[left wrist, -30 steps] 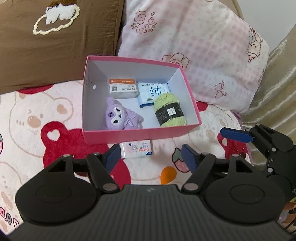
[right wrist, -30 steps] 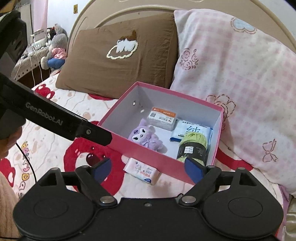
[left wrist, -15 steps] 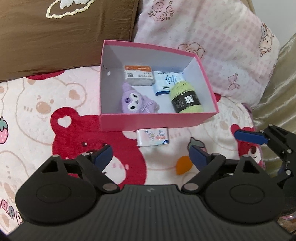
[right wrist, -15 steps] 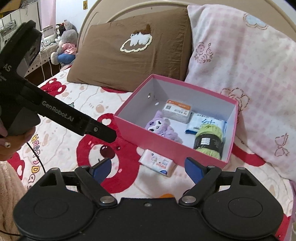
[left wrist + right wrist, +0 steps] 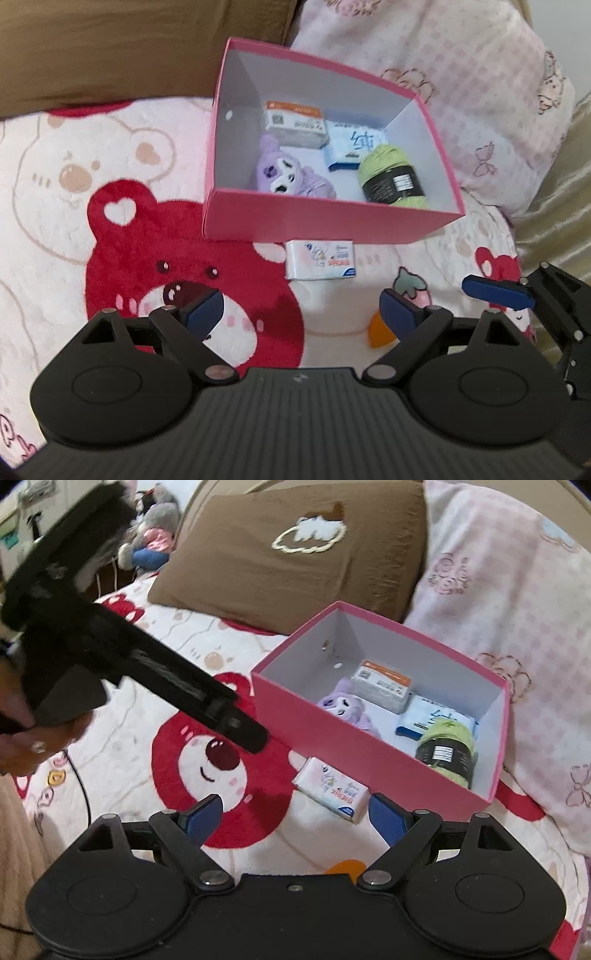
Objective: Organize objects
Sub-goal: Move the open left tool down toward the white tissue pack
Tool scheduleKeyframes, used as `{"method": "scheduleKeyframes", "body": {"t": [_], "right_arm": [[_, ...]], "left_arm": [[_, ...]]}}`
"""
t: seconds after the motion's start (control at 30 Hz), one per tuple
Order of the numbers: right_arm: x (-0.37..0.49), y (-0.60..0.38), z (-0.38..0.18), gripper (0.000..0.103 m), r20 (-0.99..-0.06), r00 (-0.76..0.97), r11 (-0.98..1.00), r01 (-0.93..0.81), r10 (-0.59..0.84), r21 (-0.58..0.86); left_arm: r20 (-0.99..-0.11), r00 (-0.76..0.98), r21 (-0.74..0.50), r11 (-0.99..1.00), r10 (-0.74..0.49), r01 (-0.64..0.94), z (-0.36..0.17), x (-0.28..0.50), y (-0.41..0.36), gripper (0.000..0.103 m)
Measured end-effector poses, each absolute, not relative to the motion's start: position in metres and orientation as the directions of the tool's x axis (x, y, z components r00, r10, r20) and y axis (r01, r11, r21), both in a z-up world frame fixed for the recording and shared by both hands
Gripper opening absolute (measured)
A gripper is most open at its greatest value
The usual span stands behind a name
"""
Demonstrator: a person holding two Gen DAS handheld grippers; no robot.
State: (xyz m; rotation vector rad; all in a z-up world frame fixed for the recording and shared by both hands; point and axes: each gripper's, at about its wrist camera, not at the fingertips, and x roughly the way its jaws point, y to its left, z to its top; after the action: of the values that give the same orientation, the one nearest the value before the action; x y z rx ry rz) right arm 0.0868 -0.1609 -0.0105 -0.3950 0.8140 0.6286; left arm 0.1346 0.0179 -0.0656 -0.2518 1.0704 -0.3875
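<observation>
Box, pink with a pale inside, sits open-topped on the bear-print blanket, backed against the brown pillow and the pink pillow; that likely keeps it from sliding while things are dropped in. Four items already lie inside: a purple plush toy, a green ball of yarn on its side at the right wall, a white pack with an orange stripe at the back, and a blue-and-white pack between them. One white tissue pack lies outside, flat on the blanket just beside the box's front wall; judged to be the last item to sort.

Left gripper: jaws wide apart, just been opening, nothing between them, aimed down at the tissue pack but not touching it. Right gripper: jaws also apart and empty, near the same pack from the other side; probably in reserve, or to steady the box
</observation>
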Motion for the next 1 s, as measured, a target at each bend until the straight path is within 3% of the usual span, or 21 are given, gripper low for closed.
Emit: {"method": "scheduleKeyframes", "body": {"t": [0.17, 0.37, 1.0], "right_arm": [[0.092, -0.157, -0.027, 0.089, -0.77, 0.526, 0.756, -0.649, 0.361, -0.088], [0.101, -0.157, -0.047, 0.089, -0.771, 0.537, 0.783, -0.617, 0.344, -0.08], [0.147, -0.162, -0.123, 0.089, -0.792, 0.525, 0.802, -0.592, 0.311, -0.077]], "left_arm": [[-0.794, 0.425, -0.371, 0.9, -0.434, 0.226, -0.082, 0.134, 0.009, 0.092], [-0.802, 0.472, -0.261, 0.925, -0.366, 0.275, -0.098, 0.134, -0.004, 0.092], [-0.705, 0.564, -0.375, 0.901, -0.431, 0.22, -0.157, 0.167, 0.005, 0.09]]}}
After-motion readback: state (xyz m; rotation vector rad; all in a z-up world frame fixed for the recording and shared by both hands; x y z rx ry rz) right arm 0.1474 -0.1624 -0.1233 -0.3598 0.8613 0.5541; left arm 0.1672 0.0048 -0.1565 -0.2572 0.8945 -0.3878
